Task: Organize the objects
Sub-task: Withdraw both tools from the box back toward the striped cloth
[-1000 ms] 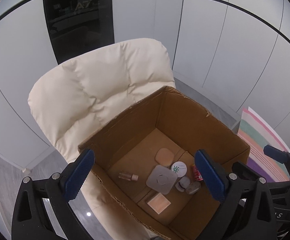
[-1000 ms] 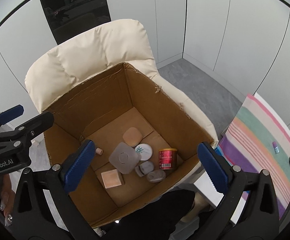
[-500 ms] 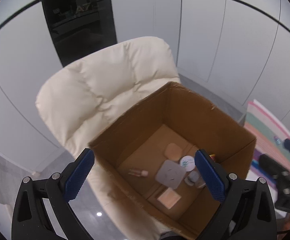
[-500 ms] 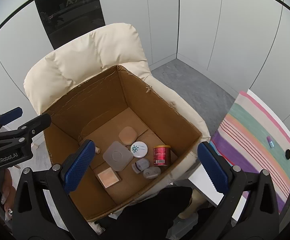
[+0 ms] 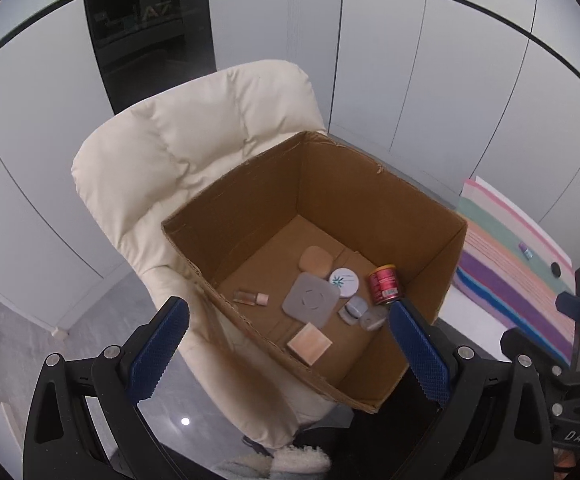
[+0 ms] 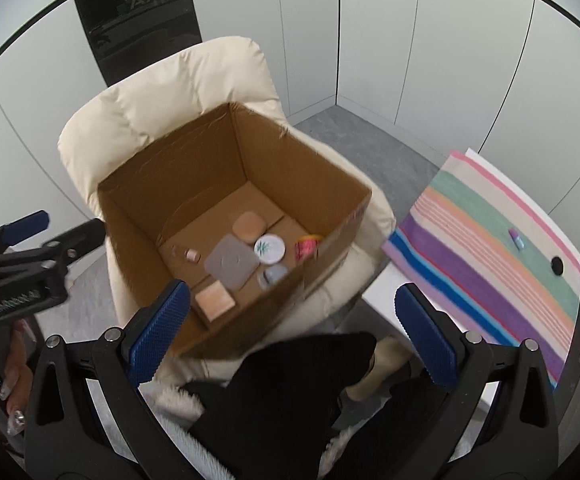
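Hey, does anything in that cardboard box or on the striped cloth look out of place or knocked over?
Only the small bottle lies on its side in the cardboard box; the red can stands upright.

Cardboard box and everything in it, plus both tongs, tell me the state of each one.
Cardboard box: open-topped, resting on the cream chair.
Red can: upright.
Small glass bottle: lying on its side.
Grey square pad: flat on the box floor.
Round white tin: lid closed.
Left tongs: open, empty.
Right tongs: open, empty.
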{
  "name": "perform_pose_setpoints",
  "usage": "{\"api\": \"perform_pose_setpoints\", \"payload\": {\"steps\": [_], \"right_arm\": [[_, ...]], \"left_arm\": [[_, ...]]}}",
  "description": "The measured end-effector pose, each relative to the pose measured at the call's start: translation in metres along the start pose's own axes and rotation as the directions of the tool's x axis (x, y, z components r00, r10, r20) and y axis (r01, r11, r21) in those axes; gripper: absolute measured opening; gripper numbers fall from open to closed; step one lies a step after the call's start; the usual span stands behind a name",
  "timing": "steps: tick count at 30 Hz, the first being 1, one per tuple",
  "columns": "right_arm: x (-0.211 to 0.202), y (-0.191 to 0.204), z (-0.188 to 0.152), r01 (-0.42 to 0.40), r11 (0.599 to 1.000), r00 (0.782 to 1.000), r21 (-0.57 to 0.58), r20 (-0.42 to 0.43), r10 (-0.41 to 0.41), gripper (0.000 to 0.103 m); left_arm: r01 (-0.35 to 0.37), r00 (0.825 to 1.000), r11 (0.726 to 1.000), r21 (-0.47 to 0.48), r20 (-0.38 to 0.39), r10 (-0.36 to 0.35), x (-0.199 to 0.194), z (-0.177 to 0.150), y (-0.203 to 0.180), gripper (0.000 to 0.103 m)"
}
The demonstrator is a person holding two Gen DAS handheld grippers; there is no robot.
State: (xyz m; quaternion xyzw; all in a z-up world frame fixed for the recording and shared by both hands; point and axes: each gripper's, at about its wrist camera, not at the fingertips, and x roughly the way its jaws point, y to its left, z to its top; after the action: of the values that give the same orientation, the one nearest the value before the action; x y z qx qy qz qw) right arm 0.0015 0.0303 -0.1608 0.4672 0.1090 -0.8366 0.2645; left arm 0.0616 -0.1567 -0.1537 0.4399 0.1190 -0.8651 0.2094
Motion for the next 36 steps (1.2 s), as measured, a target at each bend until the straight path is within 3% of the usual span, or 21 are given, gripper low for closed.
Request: {"api": "perform_pose_setpoints", "payload": {"steps": [8, 16, 22, 28, 36], "right_arm": [[-0.019, -0.012, -0.004, 0.039, 0.999, 0.998, 0.008, 0.043, -0.039, 0.103], [-0.034, -0.047, -0.01, 0.077, 0.993, 0.994, 0.089, 0.075, -0.084, 0.103], [-0.053, -0.088, -0.023, 0.149, 0.976, 0.981, 0.159, 0.097, -0.166, 0.103], [-0.078, -0.147, -0.047, 0.22, 0.93, 0.961, 0.295, 0.097, -0.258, 0.103], [-0.121, -0.234, -0.101, 0.325, 0.811, 0.917, 0.487, 0.047, -0.396, 0.103]], "left_arm": [[0.036, 0.999, 0.999, -0.01, 0.002, -0.036, 0.006, 0.001, -0.009, 0.101], [0.088, 0.996, 0.993, 0.073, 0.0, -0.088, 0.011, 0.001, -0.05, 0.101], [0.135, 0.99, 0.973, 0.188, 0.013, -0.14, 0.009, 0.001, -0.099, 0.101], [0.224, 0.973, 0.938, 0.265, -0.012, -0.229, 0.01, 0.005, -0.156, 0.101], [0.348, 0.936, 0.856, 0.382, -0.087, -0.342, 0.006, -0.004, -0.247, 0.101]]}}
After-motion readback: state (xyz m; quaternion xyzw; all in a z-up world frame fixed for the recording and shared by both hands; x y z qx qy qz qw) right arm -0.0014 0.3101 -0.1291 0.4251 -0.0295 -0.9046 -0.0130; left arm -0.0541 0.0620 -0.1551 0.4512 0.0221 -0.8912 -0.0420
